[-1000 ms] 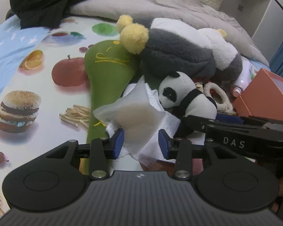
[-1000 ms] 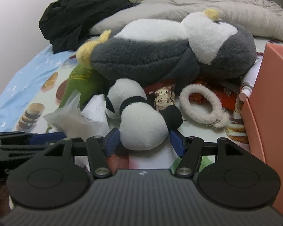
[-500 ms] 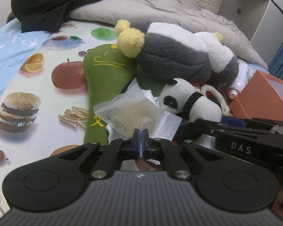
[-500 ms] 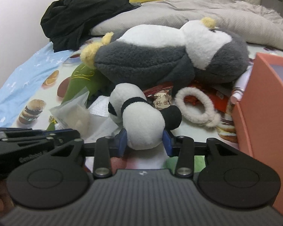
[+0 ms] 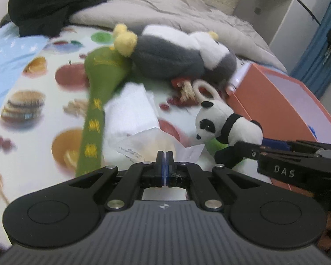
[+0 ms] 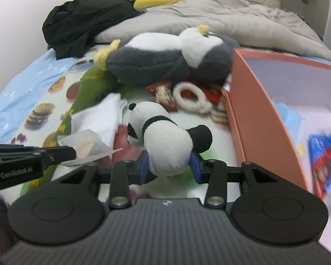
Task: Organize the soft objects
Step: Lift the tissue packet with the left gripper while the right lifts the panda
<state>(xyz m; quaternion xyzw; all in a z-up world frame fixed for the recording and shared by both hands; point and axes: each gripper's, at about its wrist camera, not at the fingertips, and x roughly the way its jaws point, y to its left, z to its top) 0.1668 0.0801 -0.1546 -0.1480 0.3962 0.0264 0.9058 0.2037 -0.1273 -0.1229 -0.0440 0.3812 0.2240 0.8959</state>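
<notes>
Ideally, with the right gripper (image 6: 168,165) clamped on the panda (image 6: 165,137) and the left gripper (image 5: 164,165) pinched on the packet (image 5: 156,145), both are lowered gently into the orange box (image 6: 260,119).

Black-and-white panda plush (image 6: 165,137). Dark grey and white penguin plush (image 5: 176,55) with yellow feet. Green elongated plush (image 5: 97,101) with yellow embroidered marks. Orange-salmon box (image 6: 249,114), pale interior, blue packets inside. White cloth (image 5: 132,110). Translucent whitish packet (image 5: 152,145) with small black print. Bedsheet (image 5: 33,101) white, printed with burgers, apples and fries. Black garment (image 6: 81,26). Grey quilt (image 6: 231,22).
</notes>
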